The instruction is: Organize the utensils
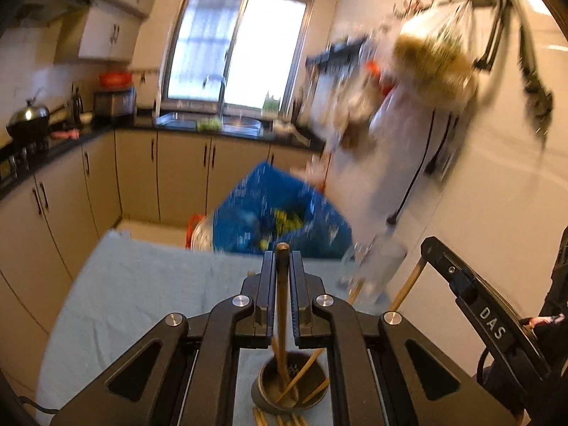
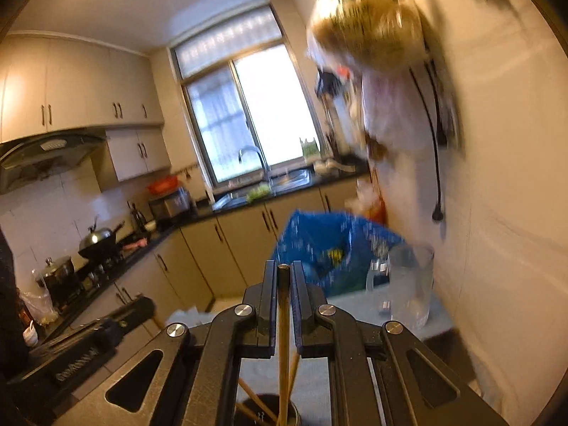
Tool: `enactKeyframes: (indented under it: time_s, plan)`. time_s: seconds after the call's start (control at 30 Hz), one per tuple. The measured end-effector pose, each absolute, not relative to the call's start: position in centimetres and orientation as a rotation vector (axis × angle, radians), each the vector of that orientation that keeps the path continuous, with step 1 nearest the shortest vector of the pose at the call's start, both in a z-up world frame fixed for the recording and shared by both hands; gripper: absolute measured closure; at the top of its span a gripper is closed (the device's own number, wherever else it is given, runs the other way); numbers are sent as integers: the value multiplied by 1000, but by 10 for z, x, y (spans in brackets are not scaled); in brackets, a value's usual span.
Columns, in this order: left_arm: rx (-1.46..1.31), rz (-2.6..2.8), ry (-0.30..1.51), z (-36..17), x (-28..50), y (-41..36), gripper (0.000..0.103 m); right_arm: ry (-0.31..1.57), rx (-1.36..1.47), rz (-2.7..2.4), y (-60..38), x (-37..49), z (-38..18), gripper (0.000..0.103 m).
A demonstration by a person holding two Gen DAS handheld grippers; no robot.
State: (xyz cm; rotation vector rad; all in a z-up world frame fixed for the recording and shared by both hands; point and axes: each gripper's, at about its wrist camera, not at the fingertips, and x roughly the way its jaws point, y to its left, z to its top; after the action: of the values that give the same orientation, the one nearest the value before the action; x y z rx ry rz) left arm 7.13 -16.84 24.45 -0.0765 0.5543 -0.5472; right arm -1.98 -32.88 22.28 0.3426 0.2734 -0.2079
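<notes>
My left gripper [image 1: 283, 259] is shut on a wooden chopstick [image 1: 282, 305] that stands upright with its lower end in a round metal holder [image 1: 293, 387] on the cloth-covered table [image 1: 142, 284]. Several chopsticks lean in the holder and more lie in front of it [image 1: 280, 420]. My right gripper [image 2: 283, 277] is shut on another wooden chopstick [image 2: 283, 337], its lower end over the same dark holder [image 2: 269, 411]. The right gripper also shows in the left wrist view [image 1: 461, 280], holding its chopstick [image 1: 408, 284] at the right. The left gripper shows in the right wrist view at lower left [image 2: 92, 333].
A clear glass jug [image 2: 408, 284] stands on the table by the right wall; it also shows, blurred, in the left wrist view [image 1: 376, 266]. A blue bag [image 1: 277, 213] sits beyond the table's far edge. Counters, sink and stove run along the left and back. Items hang on the right wall.
</notes>
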Motion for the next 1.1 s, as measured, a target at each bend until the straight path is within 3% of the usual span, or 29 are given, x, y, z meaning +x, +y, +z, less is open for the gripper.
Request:
enactKeyframes:
  time_s: [0.2,0.33,0.43,0.63,0.77,0.9,0.97,1.03,1.1]
  plan:
    - [-59,-531,593,224,76,-168,96,371,349,-186,-333,-7,191,96]
    - [-53,-531,586,226,68,-162,81,406,366,-176,-338,-2,181,95]
    - [-53,-516,564,234,59,-157,73,416,395,-172,-343,-6,180,86]
    - [-97,-519,545,249,29,-123,67,395,380,-172,-335,-34,191,65]
    - [-122,-524,558,234,-5,-84,57,442,357,-131,-327,-69,180,52]
    - [-82,-530,666,178,-26,-68,57,626,308,-10,-308,-92,125,52]
    - [-56,-536,770,141,-27,-72,61,725,268,23,-295,-103,87,71]
    - [-55,-546,853,111,-27,-76,69,806,265,39,-289,-110,58,78]
    - [-39,-564,904,89,-28,-86,69,842,269,38,-285,-117,38,78]
